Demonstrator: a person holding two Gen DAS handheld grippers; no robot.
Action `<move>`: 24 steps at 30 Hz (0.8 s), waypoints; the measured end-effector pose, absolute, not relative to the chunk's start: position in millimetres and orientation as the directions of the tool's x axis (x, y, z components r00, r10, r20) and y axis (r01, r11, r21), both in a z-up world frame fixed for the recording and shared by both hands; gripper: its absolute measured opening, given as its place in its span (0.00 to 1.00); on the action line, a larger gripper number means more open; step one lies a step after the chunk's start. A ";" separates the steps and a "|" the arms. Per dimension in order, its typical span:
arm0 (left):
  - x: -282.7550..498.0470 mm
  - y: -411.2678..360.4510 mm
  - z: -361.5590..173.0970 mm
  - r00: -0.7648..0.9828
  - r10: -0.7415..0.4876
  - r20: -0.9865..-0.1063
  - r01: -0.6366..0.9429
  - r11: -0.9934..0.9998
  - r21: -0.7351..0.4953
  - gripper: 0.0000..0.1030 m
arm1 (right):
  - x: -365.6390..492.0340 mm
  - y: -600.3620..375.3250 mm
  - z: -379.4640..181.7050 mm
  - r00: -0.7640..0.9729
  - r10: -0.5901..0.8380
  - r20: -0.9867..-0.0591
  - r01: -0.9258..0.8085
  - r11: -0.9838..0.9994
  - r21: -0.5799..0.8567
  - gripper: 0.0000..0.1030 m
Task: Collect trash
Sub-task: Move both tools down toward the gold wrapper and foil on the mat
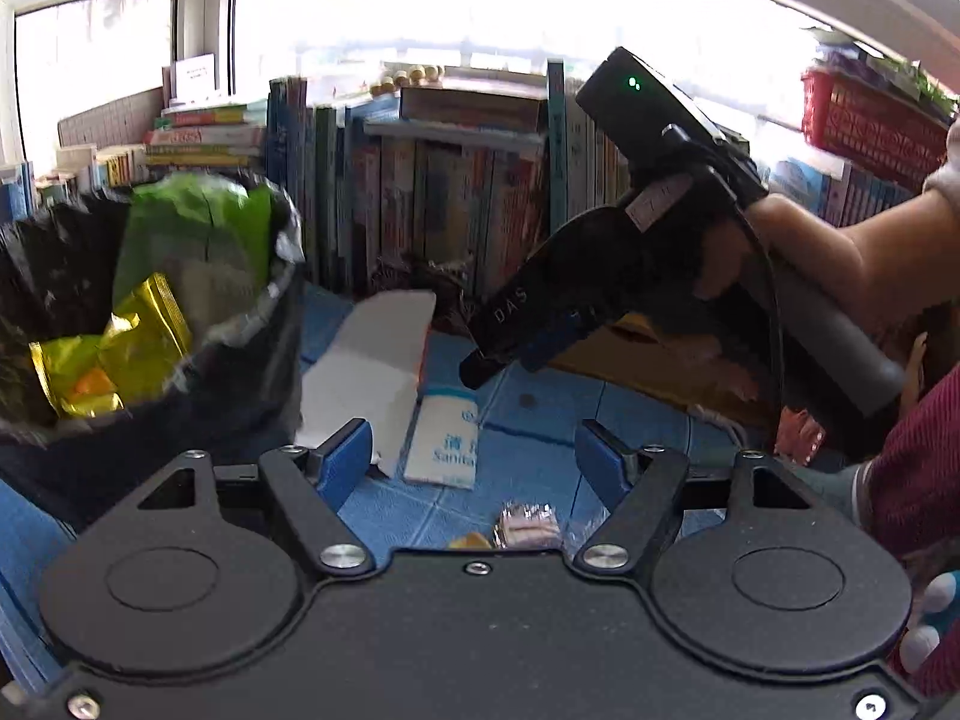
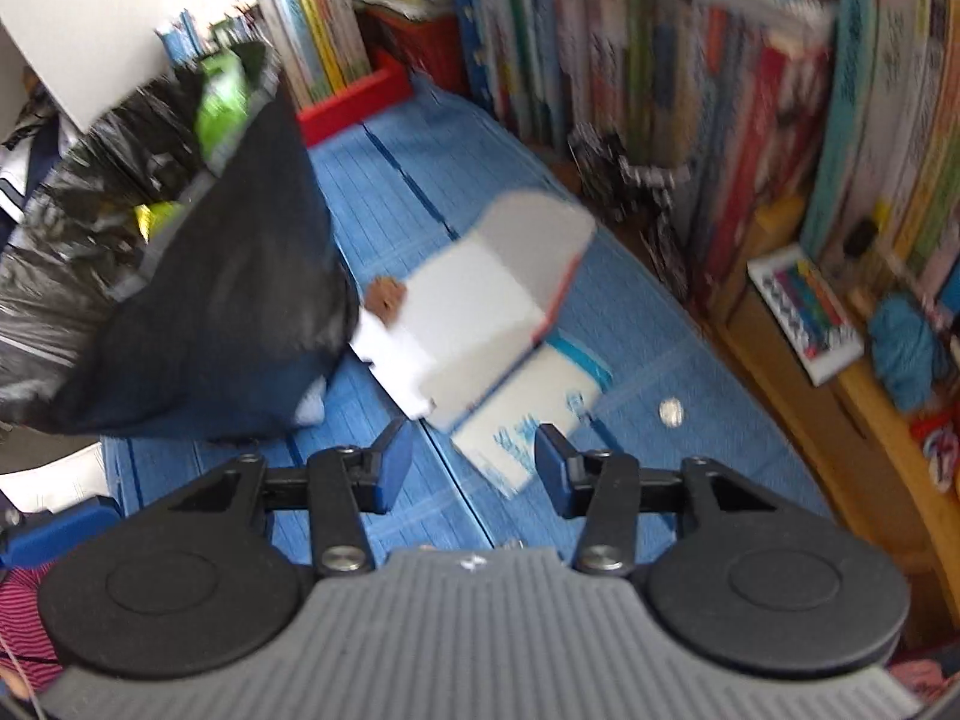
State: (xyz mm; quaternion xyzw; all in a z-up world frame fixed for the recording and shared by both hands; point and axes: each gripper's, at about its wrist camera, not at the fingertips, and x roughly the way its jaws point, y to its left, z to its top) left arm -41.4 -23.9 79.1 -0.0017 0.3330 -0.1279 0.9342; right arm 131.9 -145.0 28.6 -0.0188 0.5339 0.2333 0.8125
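Note:
A bin lined with a black trash bag [image 1: 150, 324] [image 2: 198, 300] stands at the left on a blue mat, holding green and gold wrappers [image 1: 138, 336]. Beside it lie an open white carton [image 1: 366, 372] [image 2: 480, 306] and a white-and-blue tissue packet [image 1: 447, 441] [image 2: 528, 426]. A foil candy wrapper [image 1: 528, 525] lies just under my left gripper [image 1: 474, 465], which is open and empty. My right gripper [image 2: 474, 465] hovers open over the tissue packet with nothing between its fingers; in the left wrist view the right gripper [image 1: 504, 354] points down toward the packet, held by a hand.
Rows of books [image 1: 450, 192] [image 2: 720, 90] line the back. A red basket [image 1: 870, 120] sits at upper right. A wooden shelf [image 2: 840, 408] holds a crayon box [image 2: 804, 312] and blue yarn. A coin [image 2: 671, 411] lies on the blue mat [image 2: 408, 180].

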 end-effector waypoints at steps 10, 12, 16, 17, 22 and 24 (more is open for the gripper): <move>-14.8 -13.5 -0.6 0.534 -0.166 -0.829 0.127 0.985 -0.116 0.36 | 124.4 -147.5 -41.6 0.151 0.252 -0.956 -0.376 0.909 0.181 0.55; -13.4 -15.7 -9.6 0.506 -0.176 -0.844 0.144 0.982 -0.119 0.35 | 123.4 -147.2 -52.2 0.129 0.229 -0.965 -0.375 0.912 0.166 0.54; -11.4 -21.0 -24.2 0.458 -0.197 -0.867 0.171 0.976 -0.132 0.36 | 121.1 -146.8 -66.1 0.096 0.210 -0.973 -0.376 0.913 0.160 0.54; -11.7 -21.3 -28.0 0.451 -0.195 -0.871 0.171 0.977 -0.130 0.36 | 120.6 -146.5 -67.7 0.092 0.208 -0.974 -0.379 0.912 0.159 0.54; -12.7 -26.8 -50.5 0.404 -0.176 -0.898 0.168 0.979 -0.117 0.40 | 120.8 -141.8 -74.6 0.079 0.202 -0.976 -0.385 0.909 0.157 0.56; -12.4 -27.4 -57.0 0.383 -0.179 -0.906 0.165 0.978 -0.124 0.40 | 121.1 -139.9 -76.5 0.072 0.205 -0.976 -0.385 0.908 0.162 0.56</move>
